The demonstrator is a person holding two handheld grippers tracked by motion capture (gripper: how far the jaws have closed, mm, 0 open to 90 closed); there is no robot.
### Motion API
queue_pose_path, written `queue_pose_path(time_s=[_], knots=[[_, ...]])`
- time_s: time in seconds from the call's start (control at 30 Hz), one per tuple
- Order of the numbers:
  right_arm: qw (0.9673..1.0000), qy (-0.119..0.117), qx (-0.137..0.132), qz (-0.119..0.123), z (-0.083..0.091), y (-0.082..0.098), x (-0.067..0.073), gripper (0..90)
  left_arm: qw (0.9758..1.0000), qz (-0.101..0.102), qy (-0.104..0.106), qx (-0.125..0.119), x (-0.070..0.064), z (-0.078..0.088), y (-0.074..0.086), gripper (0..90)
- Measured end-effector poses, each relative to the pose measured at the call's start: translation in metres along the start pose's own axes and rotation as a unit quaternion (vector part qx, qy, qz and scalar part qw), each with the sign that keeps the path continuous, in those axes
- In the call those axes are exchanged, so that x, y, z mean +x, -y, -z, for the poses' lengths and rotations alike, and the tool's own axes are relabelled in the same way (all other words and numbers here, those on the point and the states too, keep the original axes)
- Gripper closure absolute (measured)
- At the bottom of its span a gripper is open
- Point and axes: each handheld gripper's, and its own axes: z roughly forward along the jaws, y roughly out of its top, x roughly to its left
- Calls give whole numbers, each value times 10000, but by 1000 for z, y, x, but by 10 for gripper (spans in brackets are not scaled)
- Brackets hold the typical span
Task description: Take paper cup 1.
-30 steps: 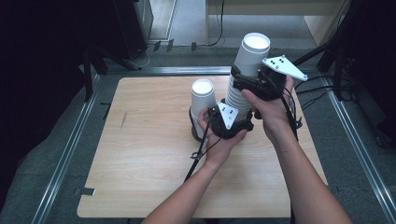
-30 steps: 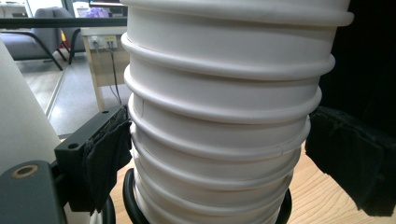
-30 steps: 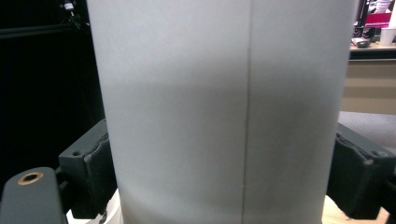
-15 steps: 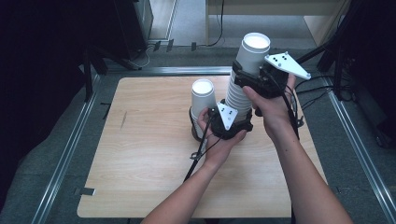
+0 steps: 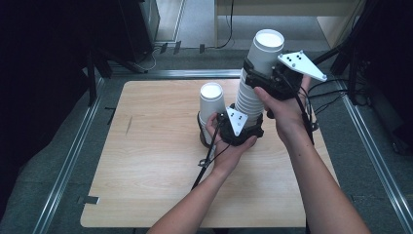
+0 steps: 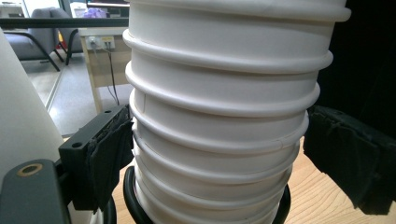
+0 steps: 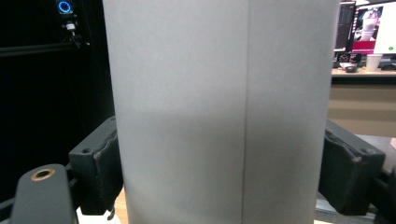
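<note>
Now both grippers seemingly pinch the cup stack over the wooden table.

The tall stack of nested paper cups is plain white, with ridged white rims banding its lower half. Just left of the stack, the single upturned paper cup is the same unmarked white. Under the stack, the rectangular wooden table is pale beige with fine straight grain and one short dark streak near its left edge. At the stack's foot, the left gripper is matt black with a light grey three-cornered plate dotted with black. Near the stack's top, the right gripper is black too, its plate pale grey with dark dots. Around the table, the floor is grey-green.
</note>
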Motion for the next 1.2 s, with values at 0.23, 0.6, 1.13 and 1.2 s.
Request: queue_pose_path(time_s=[0.23,0.6,1.13,1.2], knots=[[9999,22,-107,18,2,-4,0,150,10000,9,-3,3,0,0,0,92],[10000,4,-84,24,0,-9,1,150,10000,18,7,-15,0,0,0,93],[9999,8,-130,5,1,-13,-1,149,10000,-9,16,-16,0,1,1,97],[10000,3,-76,32,1,-12,-1,149,10000,-32,-6,-44,0,2,1,103]])
